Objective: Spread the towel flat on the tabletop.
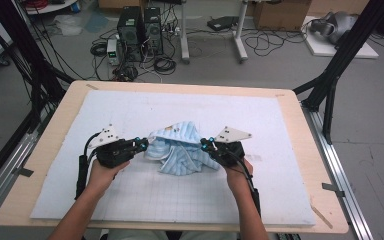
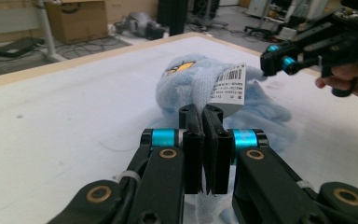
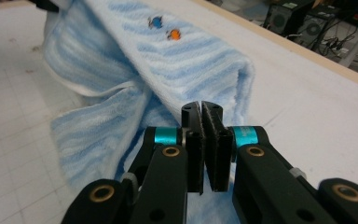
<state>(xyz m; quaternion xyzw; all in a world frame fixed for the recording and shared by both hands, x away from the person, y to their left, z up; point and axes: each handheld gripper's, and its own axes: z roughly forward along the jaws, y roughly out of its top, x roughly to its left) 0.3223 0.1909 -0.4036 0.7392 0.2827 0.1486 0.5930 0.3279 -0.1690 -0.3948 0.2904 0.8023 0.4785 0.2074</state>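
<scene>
Fingers (image 2: 200,122) of the left gripper (image 1: 141,145) pinch one edge of a crumpled blue striped towel (image 1: 180,150) – the right gripper (image 1: 207,145) pinches the opposite edge. It bunches mid-tabletop (image 1: 50,145) between both hands, equally near.

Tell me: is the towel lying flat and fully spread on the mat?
No, the towel is bunched in a heap between the left gripper and right gripper.

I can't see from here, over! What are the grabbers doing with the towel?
Left gripper shut on the towel's edge. Right gripper shut on its other side. Towel bunched, lifted in the middle. Nothing in the way on the mat.
</scene>
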